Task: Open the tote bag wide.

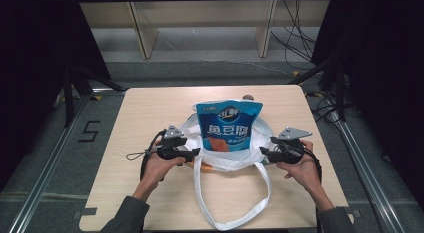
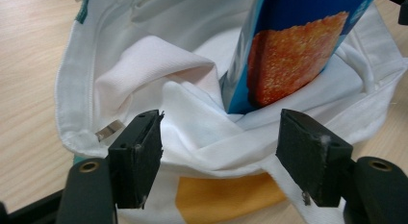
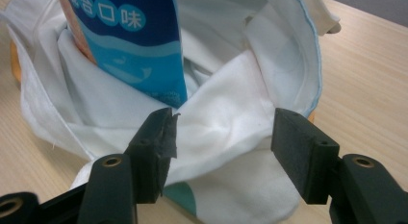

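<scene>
Pale wooden table beneath white bag, dark surroundings.

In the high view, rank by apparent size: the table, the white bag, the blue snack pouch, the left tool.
1. table
2. white bag, counting its long straps
3. blue snack pouch, partly sunk in the bag
4. left tool

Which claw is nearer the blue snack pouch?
Left, slightly. Left claw sits at the white bag rim right beside the blue snack pouch; right claw is at the opposite rim, a bit farther off.
</scene>
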A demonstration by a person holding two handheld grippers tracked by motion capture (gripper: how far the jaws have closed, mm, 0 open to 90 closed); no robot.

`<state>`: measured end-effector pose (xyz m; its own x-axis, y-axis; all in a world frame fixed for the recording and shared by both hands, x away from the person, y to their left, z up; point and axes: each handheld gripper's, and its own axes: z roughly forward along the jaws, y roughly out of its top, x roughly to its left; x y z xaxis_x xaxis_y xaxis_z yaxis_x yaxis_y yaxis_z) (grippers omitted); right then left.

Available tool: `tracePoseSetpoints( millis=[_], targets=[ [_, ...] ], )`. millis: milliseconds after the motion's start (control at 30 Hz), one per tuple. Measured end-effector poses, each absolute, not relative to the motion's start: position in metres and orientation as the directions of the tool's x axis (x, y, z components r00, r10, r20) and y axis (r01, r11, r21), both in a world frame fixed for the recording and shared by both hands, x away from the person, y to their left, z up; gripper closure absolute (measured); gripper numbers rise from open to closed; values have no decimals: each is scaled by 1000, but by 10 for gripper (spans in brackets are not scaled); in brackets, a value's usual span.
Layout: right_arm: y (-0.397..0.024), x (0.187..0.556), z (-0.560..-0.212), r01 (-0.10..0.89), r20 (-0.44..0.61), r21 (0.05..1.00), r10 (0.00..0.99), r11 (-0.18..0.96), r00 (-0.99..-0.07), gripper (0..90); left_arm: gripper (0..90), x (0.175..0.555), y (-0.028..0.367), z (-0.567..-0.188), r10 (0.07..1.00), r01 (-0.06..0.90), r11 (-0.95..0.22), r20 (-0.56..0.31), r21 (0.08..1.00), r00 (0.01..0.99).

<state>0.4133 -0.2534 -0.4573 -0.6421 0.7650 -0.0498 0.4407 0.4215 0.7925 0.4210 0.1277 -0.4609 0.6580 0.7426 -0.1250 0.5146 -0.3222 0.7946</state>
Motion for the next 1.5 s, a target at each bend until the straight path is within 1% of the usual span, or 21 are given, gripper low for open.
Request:
tracePoseSetpoints(
  millis=[67,267,300,333,400,500,533,567,633,700,733,900,933,1000,1167,1233,1300,1333,1433,1467,1500],
  targets=[
    [-254,411,-457,457,-31,787,768,413,-640,408,310,418,126,-461,738,503,-327,-116,800,665],
    [-256,407,-454,429,-58,792,753,434,-656,404,295,406,125,-457,732,499,-338,-111,798,673],
    [-253,404,-454,447,-33,795,765,410,-643,403,295,405,126,-456,732,495,-340,-105,799,673],
    [-255,405,-454,422,-58,799,752,429,-656,401,294,403,127,-455,739,492,-331,-104,805,666],
    [-254,401,-453,434,-36,801,757,412,-653,400,295,400,130,-454,743,492,-312,-115,813,659],
    [-257,399,-451,411,-54,809,748,421,-662,397,294,395,136,-453,735,485,-342,-92,805,671],
    [-257,398,-451,405,-62,809,747,426,-662,396,294,392,136,-455,745,489,-330,-95,808,660],
    [-256,395,-451,425,-39,807,756,410,-653,396,295,391,137,-456,740,487,-337,-93,805,667],
    [-257,392,-451,416,-55,805,752,422,-657,392,294,387,139,-459,734,479,-356,-77,802,675],
    [-256,387,-451,436,-36,800,758,413,-651,388,294,384,140,-462,743,485,-350,-78,802,665],
    [-256,386,-451,413,-57,805,748,426,-661,387,294,382,141,-463,740,487,-349,-83,801,667],
    [-257,379,-450,395,-69,808,736,437,-673,378,287,372,145,-462,748,484,-312,-103,818,656],
    [-256,377,-450,395,-69,805,732,442,-678,376,287,370,146,-462,744,476,-334,-83,813,663],
    [-255,373,-451,400,-63,804,732,440,-678,370,284,366,144,-462,741,472,-330,-85,818,666],
    [-252,365,-453,377,-73,809,714,450,-696,361,235,357,143,-463,726,459,-329,-90,825,682],
    [-250,357,-453,410,-39,802,724,433,-688,360,218,353,143,-464,727,454,-315,-96,833,680],
    [-250,354,-454,392,-55,807,718,441,-694,358,204,351,145,-464,719,453,-336,-86,825,690],
    [-251,354,-454,383,-66,803,706,457,-705,357,197,349,144,-466,721,456,-317,-101,832,686],
    [-251,349,-456,385,-61,803,705,455,-706,354,194,345,146,-469,716,455,-316,-106,832,690],
    [-250,346,-456,400,-44,803,713,443,-700,354,194,344,149,-469,709,455,-345,-89,821,699],
    [-251,346,-457,383,-62,803,703,456,-709,353,194,342,148,-471,715,457,-325,-101,828,692]
  ],
)
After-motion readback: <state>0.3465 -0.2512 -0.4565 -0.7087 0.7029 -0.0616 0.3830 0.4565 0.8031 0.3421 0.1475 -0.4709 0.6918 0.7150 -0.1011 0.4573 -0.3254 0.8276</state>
